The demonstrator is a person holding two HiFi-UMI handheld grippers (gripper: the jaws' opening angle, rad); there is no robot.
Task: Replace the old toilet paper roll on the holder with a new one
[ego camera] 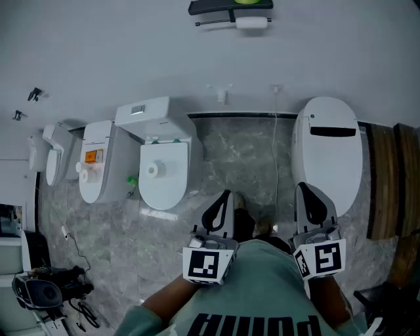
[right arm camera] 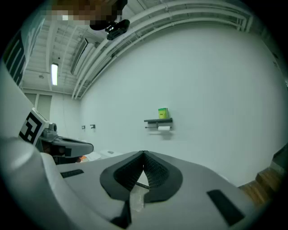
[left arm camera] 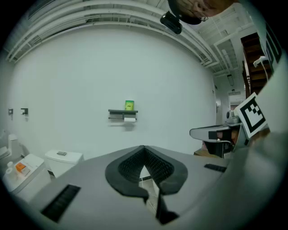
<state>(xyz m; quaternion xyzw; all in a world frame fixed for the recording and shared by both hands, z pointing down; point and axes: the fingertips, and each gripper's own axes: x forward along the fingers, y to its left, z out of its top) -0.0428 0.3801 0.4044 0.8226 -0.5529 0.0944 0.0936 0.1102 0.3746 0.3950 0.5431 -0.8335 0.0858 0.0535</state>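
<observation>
High on the white wall, a dark shelf-type holder (ego camera: 230, 8) carries a white toilet paper roll (ego camera: 252, 22) on its bar, with a green box (right arm camera: 163, 113) on top. Both gripper views show the holder (left arm camera: 123, 114) (right arm camera: 158, 121) far ahead with the roll (left arm camera: 129, 120) (right arm camera: 164, 128) hanging under it. Another white roll (ego camera: 153, 170) lies on the closed lid of a square toilet (ego camera: 164, 190). My left gripper (ego camera: 225, 197) and right gripper (ego camera: 307, 190) are held close to my body, both shut with nothing in them, far from holder and rolls.
Several toilets stand along the wall: an oval one (ego camera: 328, 151) at right and others (ego camera: 98, 161) at left. Wooden boards (ego camera: 387, 184) lie at far right. Dark equipment and cables (ego camera: 46, 289) sit on the marble floor at lower left.
</observation>
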